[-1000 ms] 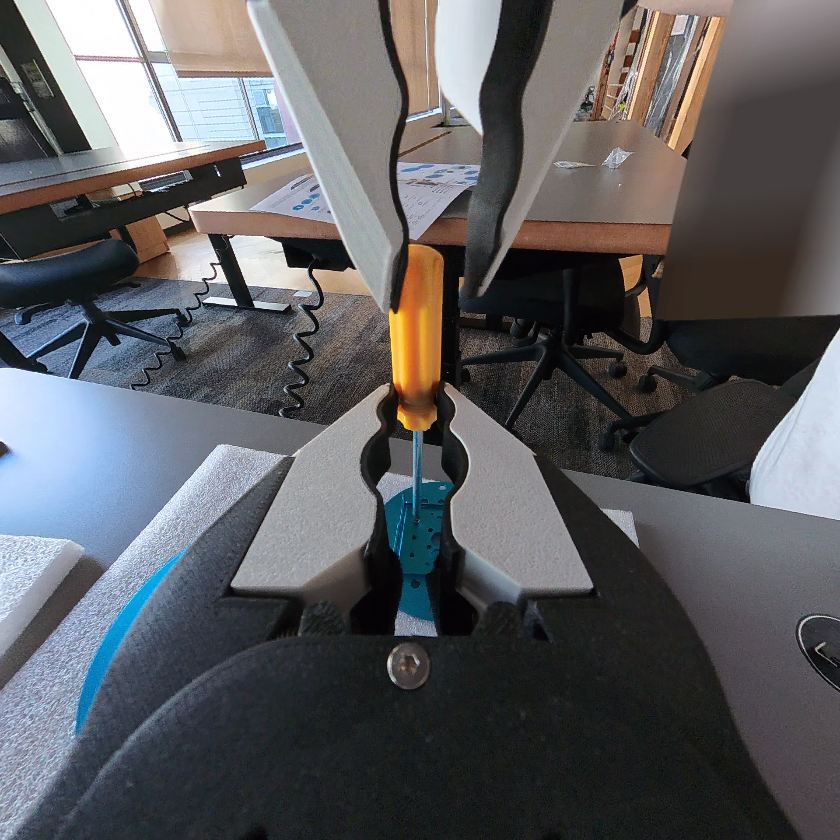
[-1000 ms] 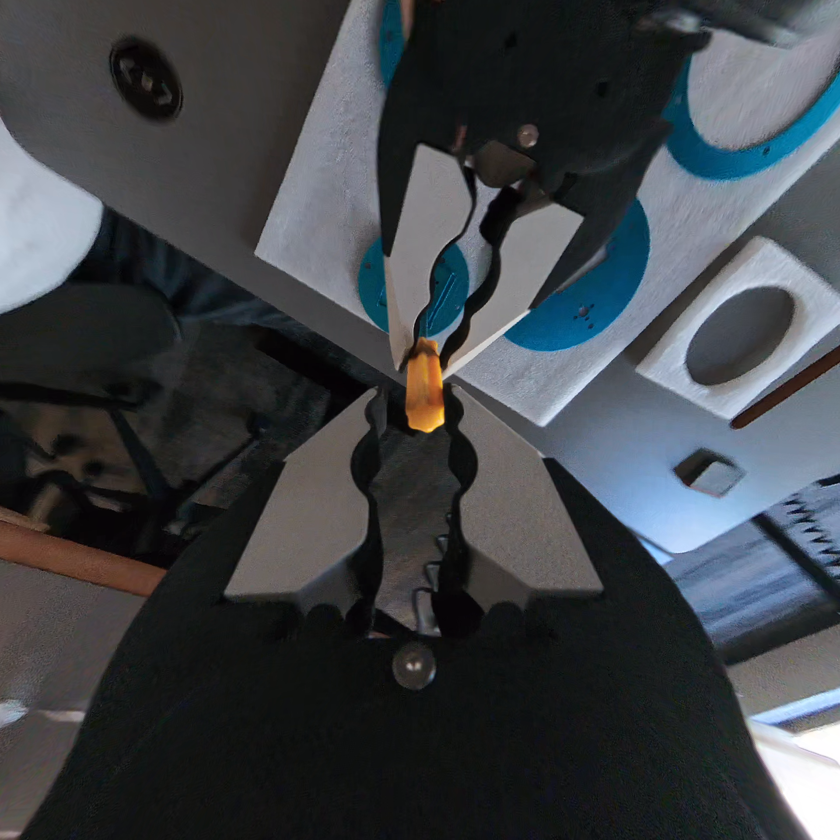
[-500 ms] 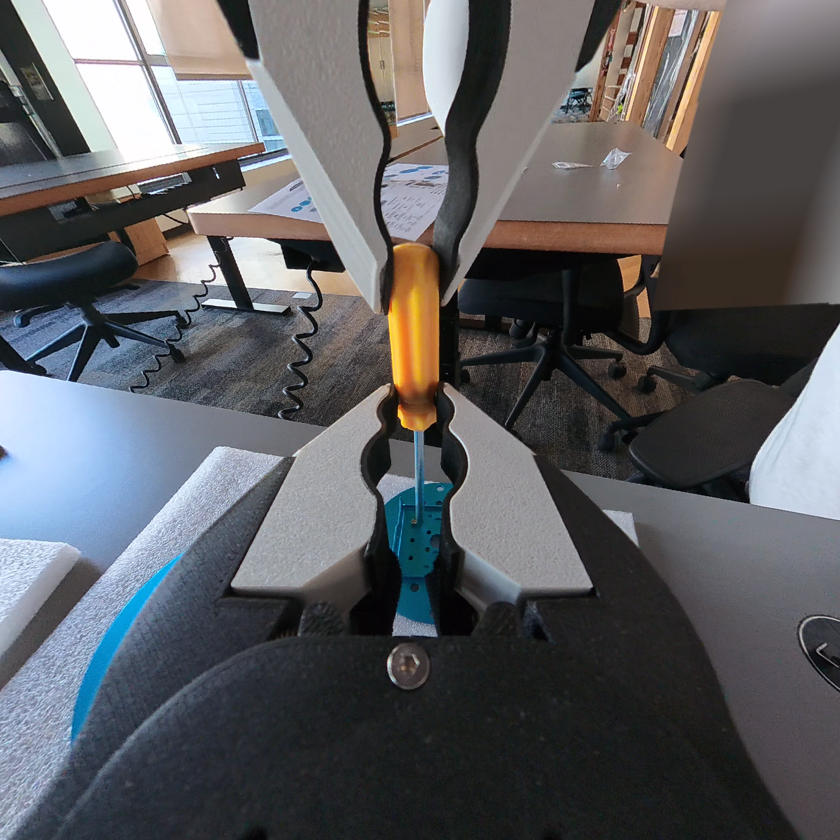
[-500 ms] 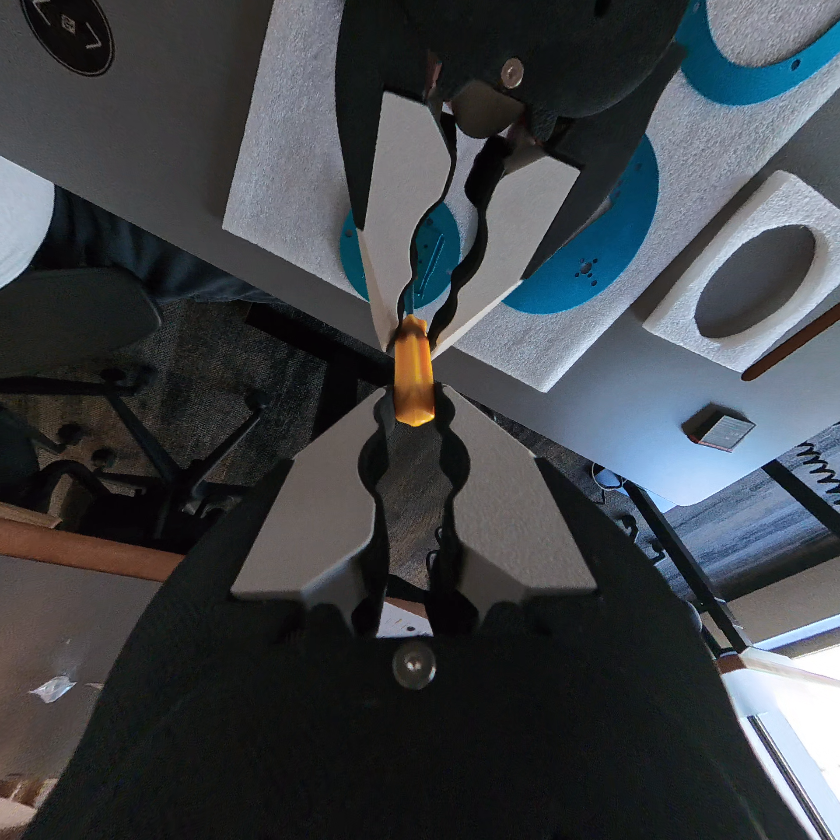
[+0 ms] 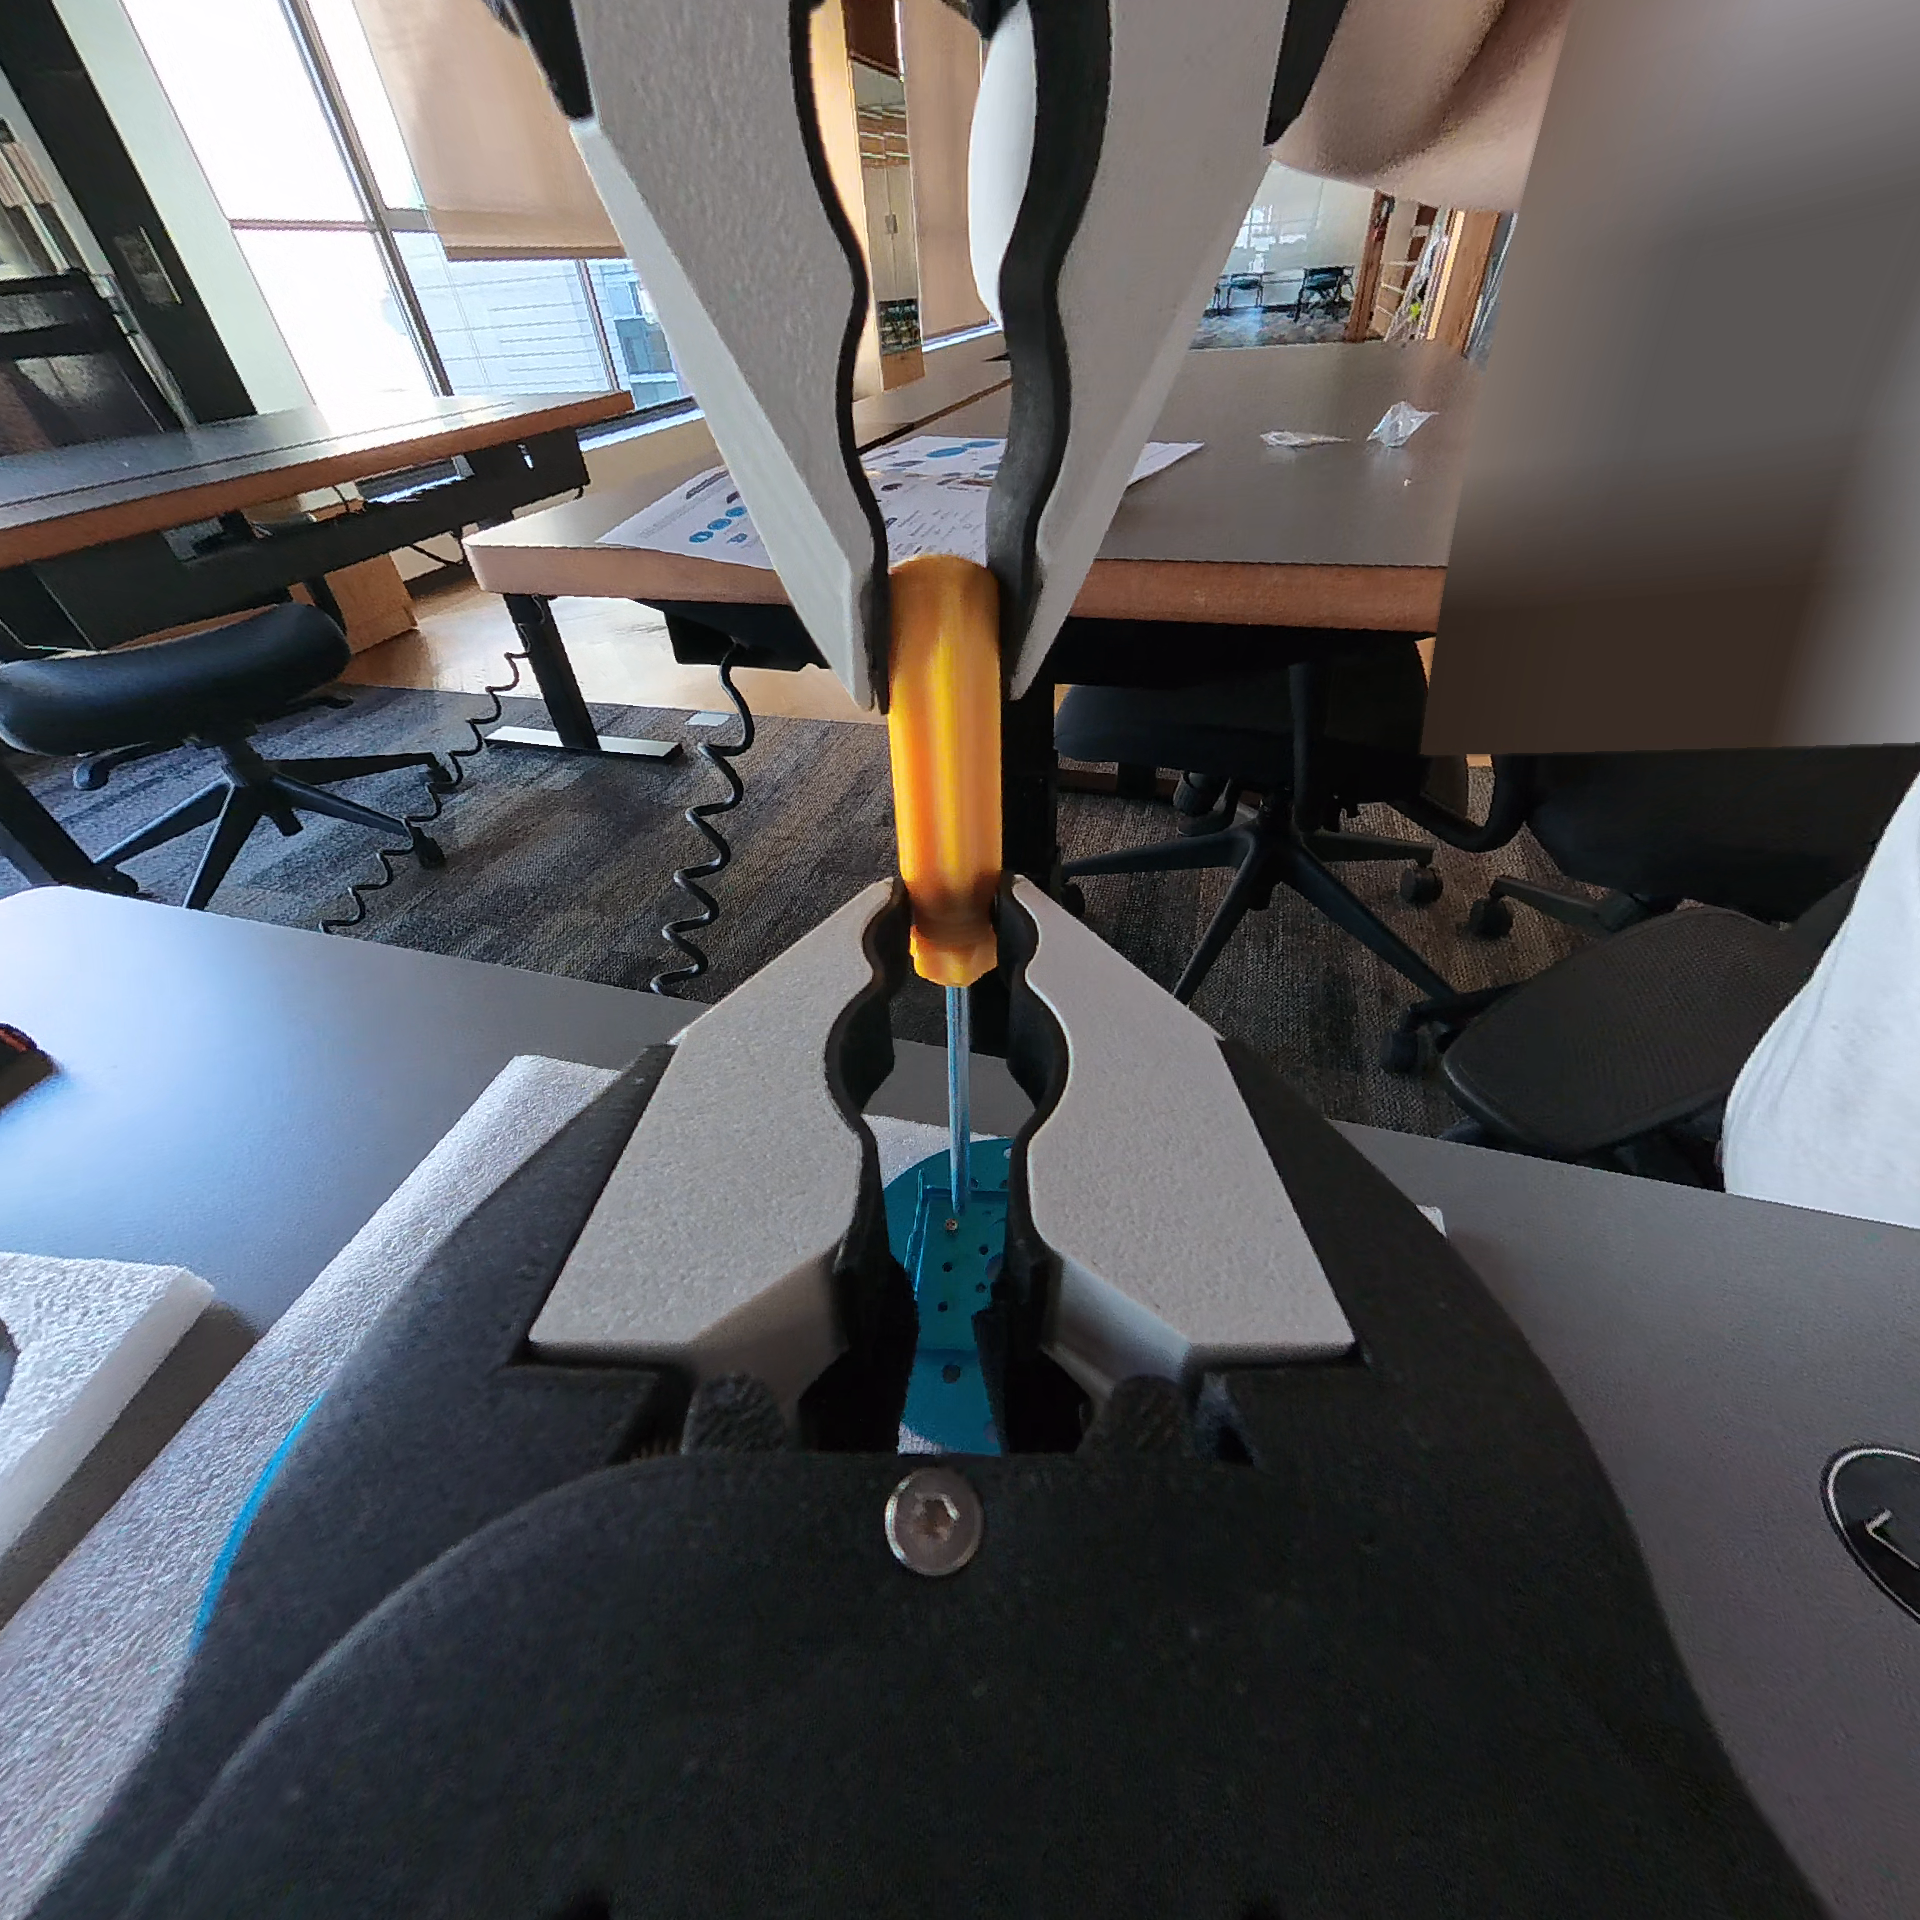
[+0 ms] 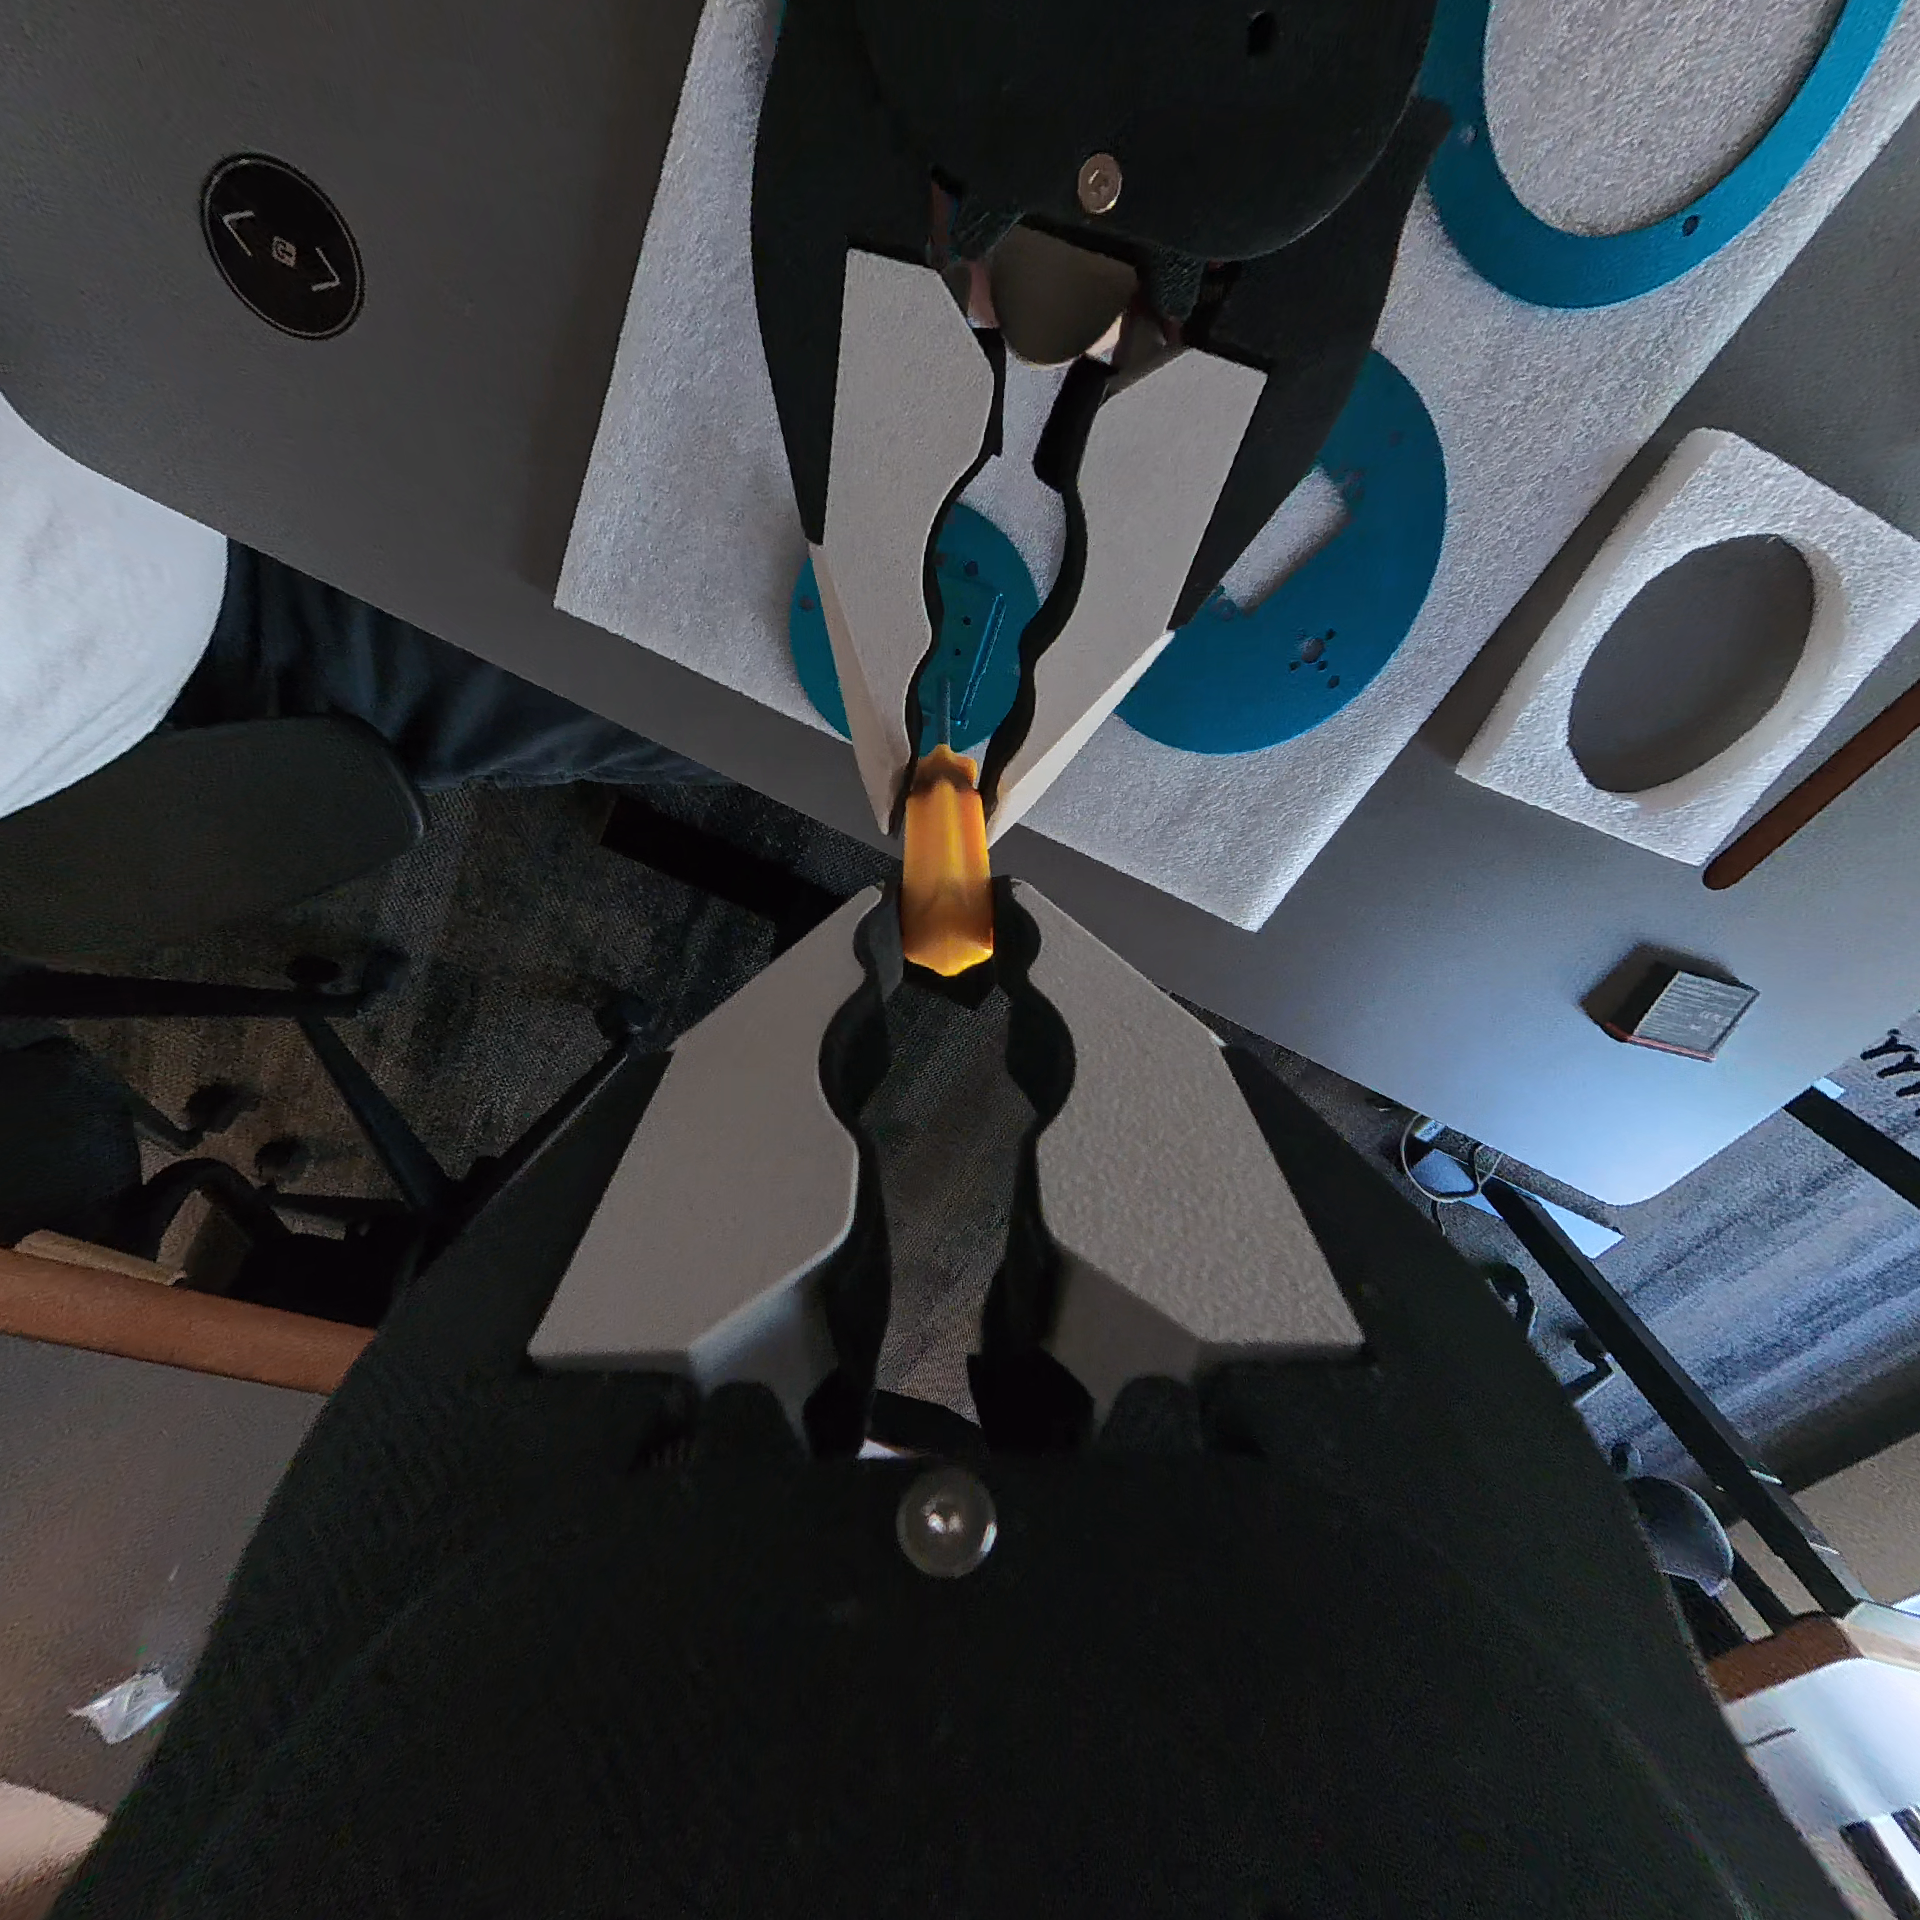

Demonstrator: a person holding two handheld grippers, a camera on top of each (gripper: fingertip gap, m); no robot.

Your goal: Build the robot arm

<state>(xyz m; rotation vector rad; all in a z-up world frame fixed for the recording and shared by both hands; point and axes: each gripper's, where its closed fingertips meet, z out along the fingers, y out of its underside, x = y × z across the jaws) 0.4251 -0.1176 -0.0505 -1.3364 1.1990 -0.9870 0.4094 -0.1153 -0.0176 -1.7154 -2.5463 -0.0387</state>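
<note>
An orange-handled screwdriver [image 5: 945,769] stands upright, its thin shaft tip on a small screw in a small blue perforated disc [image 5: 951,1278]. The disc lies on a white foam sheet [image 5: 468,1174]. My left gripper [image 5: 951,914] is shut on the handle's lower end. My right gripper [image 5: 940,644] comes down from above and is shut on the handle's top. In the right wrist view, the handle [image 6: 945,883] sits between the right gripper [image 6: 945,930] and the left gripper [image 6: 940,795], above the small disc [image 6: 977,644].
On the foam sheet [image 6: 675,468] lie a larger blue disc [image 6: 1320,623] and a blue ring [image 6: 1558,249]. A foam block with an oval hole [image 6: 1694,655] and a small dark box [image 6: 1673,1003] sit on the grey table. Office chairs [image 5: 208,707] and desks stand beyond. The grippers' ends are close to 4 cm from one another. My left tips are roughly 15 cm from the larger blue disc [image 6: 1320,623].
My right gripper's jaws, open around the handle's top a second ago, have closed on it. The right wrist view has turned. My left gripper has stayed put.
</note>
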